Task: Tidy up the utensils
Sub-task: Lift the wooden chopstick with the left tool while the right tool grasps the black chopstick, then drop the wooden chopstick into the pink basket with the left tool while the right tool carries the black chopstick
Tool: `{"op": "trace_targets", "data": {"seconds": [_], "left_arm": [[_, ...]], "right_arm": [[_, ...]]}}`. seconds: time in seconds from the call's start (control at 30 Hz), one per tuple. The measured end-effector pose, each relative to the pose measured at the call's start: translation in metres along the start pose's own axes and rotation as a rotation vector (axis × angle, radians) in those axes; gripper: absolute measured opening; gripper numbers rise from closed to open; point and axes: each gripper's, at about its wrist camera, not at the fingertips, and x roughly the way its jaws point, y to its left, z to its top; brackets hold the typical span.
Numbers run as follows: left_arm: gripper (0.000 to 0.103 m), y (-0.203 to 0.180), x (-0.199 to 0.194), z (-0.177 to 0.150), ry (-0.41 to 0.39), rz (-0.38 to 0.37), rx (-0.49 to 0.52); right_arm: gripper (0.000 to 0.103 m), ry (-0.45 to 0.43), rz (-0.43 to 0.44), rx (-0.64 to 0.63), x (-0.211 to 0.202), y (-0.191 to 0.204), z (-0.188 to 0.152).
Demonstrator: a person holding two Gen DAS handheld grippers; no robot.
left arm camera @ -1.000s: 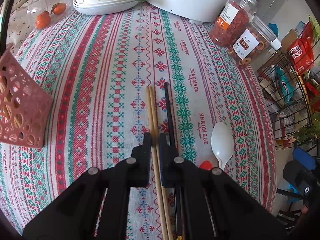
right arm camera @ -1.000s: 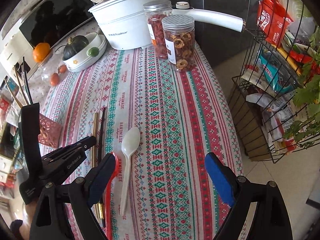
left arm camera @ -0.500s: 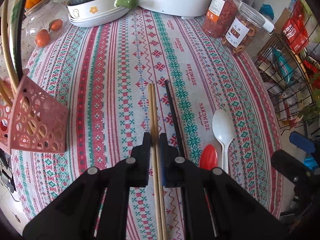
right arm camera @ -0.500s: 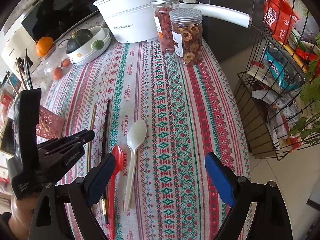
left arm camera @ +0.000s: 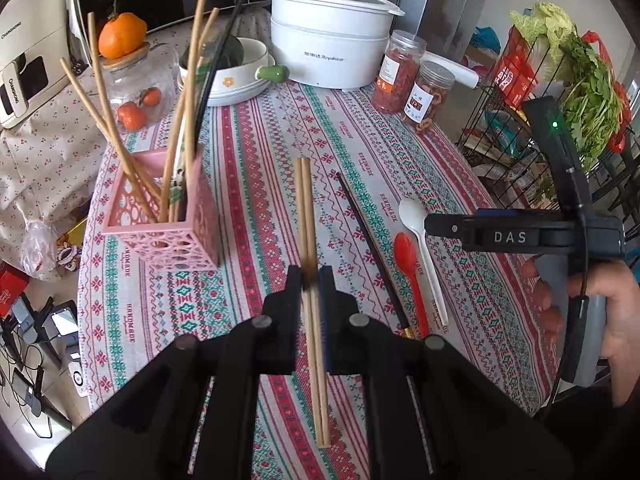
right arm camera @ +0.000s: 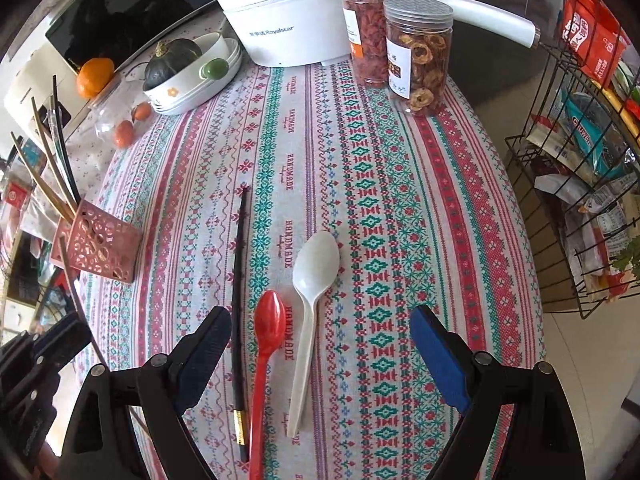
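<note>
My left gripper is shut on a pair of wooden chopsticks, held in the air above the patterned tablecloth. To their left stands a pink perforated holder with several chopsticks upright in it. On the cloth to the right lie a black chopstick, a red spoon and a white spoon. My right gripper hangs open over the red spoon and the white spoon, touching neither. The black chopstick lies beside its left pad.
A white electric pot, two jars of dried fruit and a bowl holding a green squash stand at the back. A wire rack of groceries is off the table's right edge. A glass jar with oranges is back left.
My left gripper has lifted the wooden chopsticks off the cloth and pulled back and up; the pink holder now shows upright. My right gripper has shifted over the two spoons.
</note>
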Motion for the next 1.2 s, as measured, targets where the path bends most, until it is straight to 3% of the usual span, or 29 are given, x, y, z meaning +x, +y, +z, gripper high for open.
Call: {"op": "trace_targets", "data": {"seconds": [0.13,0.2,0.27,0.33,0.43,0.57,0.6,0.67,0.73,0.93,1.2], "left_arm": [[0.009,0.028,-0.020,-0.007,-0.066,0.005,-0.059],[0.009,0.039,-0.024,-0.007,-0.070,-0.011,-0.096],[0.009,0.048,-0.032,-0.007,-0.083,-0.030,-0.125],[0.009,0.052,-0.034,-0.006,-0.087,-0.043,-0.136],[0.009,0.053,-0.036,-0.007,-0.088,-0.059,-0.136],[0.009,0.057,-0.038,-0.010,-0.091,-0.063,-0.134],[0.009,0.058,-0.037,-0.010,-0.092,-0.062,-0.137],[0.009,0.060,-0.037,-0.011,-0.093,-0.055,-0.142],[0.009,0.062,-0.035,-0.012,-0.092,-0.046,-0.149],[0.009,0.067,-0.048,-0.015,-0.132,-0.044,-0.175],[0.008,0.068,-0.093,-0.015,-0.306,-0.059,-0.190]], "right_arm": [[0.087,0.019,0.046,0.005,0.014,0.018,0.005],[0.078,0.033,0.070,-0.004,0.023,0.026,0.009],[0.060,0.034,0.073,-0.025,0.031,0.035,0.013],[0.049,0.033,0.064,-0.054,0.039,0.044,0.018],[0.039,0.031,0.043,-0.099,0.052,0.054,0.024],[0.034,0.059,-0.008,-0.125,0.074,0.060,0.026],[0.032,0.032,-0.028,-0.146,0.074,0.063,0.025],[0.011,0.022,-0.100,-0.238,0.078,0.075,0.022],[0.008,-0.002,-0.128,-0.290,0.078,0.083,0.015],[0.006,-0.026,-0.064,-0.320,0.062,0.085,-0.001],[0.006,-0.201,0.034,-0.283,-0.023,0.079,-0.022]]}}
